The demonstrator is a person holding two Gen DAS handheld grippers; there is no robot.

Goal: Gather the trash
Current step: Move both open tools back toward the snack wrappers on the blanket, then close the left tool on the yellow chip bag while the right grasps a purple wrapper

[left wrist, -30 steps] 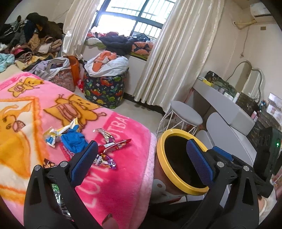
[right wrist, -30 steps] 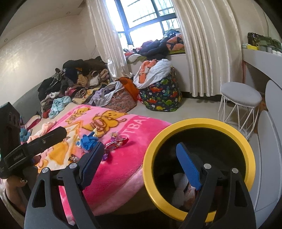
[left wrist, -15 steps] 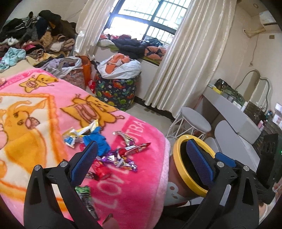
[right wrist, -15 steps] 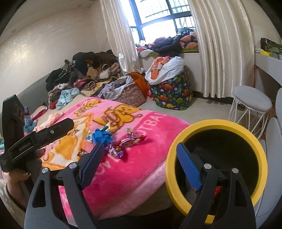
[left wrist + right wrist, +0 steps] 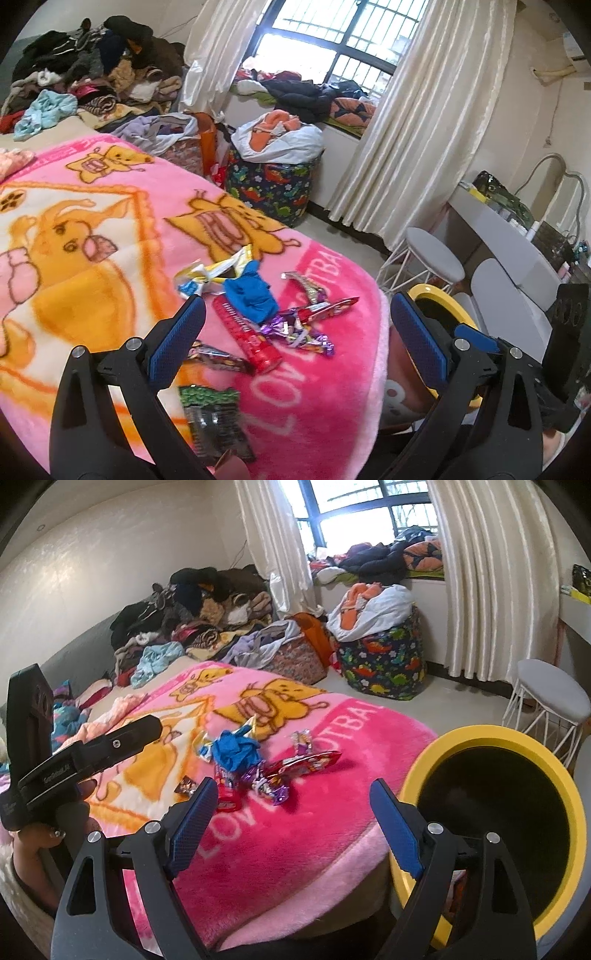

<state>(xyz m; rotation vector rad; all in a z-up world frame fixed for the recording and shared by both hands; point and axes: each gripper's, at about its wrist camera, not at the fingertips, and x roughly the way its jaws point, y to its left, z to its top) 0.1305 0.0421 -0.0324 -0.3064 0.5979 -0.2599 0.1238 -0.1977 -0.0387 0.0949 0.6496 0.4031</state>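
1. The left gripper (image 5: 295, 328) is hovering over the pink blanket (image 5: 332, 406) with its jaws spread wide and nothing between them; its own left finger (image 5: 173, 343) is partly covering a dark wrapper (image 5: 218, 360), and a green-and-black packet (image 5: 214, 417) is lying blurred near the bottom edge, its print unreadable.
2. The trash is lying in a loose pile on the blanket: a crumpled blue piece (image 5: 251, 295), a red tube-shaped wrapper (image 5: 247, 339) and purple foil wrappers (image 5: 299, 332), touching or overlapping.
3. The yellow-rimmed bin (image 5: 443, 299) is sitting just beside the blanket's right edge, mostly hidden behind the right finger in the left view.
4. The right view is showing the bin (image 5: 491, 734) nearly whole, its inside too dark to read, possibly holding something.
5. The right gripper (image 5: 291, 827) is also standing wide open and empty, between pile and bin.
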